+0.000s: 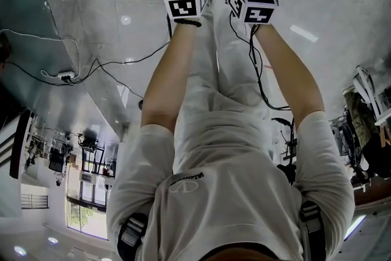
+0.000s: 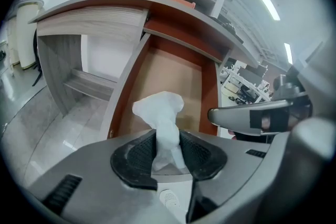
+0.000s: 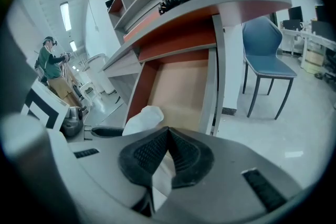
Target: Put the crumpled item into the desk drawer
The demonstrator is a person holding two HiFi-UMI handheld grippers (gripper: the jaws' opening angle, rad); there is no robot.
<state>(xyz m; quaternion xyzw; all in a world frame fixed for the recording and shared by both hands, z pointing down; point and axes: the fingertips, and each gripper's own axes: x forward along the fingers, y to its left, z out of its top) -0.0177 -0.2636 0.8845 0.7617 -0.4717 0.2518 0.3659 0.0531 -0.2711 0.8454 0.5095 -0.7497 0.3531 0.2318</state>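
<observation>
Crumpled white tissue (image 2: 161, 113) is pinched between the pads of the left gripper (image 2: 168, 139) and sticks up past them. The open desk drawer (image 2: 170, 71) is seen just beyond it; the tissue is not yet laid inside. The right gripper (image 3: 168, 134) jaws are closed together with nothing between them.

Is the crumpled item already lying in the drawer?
No, the crumpled tissue sits between the pads of the left claw, above the open drawer.

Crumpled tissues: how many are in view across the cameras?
1 tissue, pinched in the left hand-held gripper, over the open drawer; the right gripper view shows the same one from the side. None else visible.
</observation>
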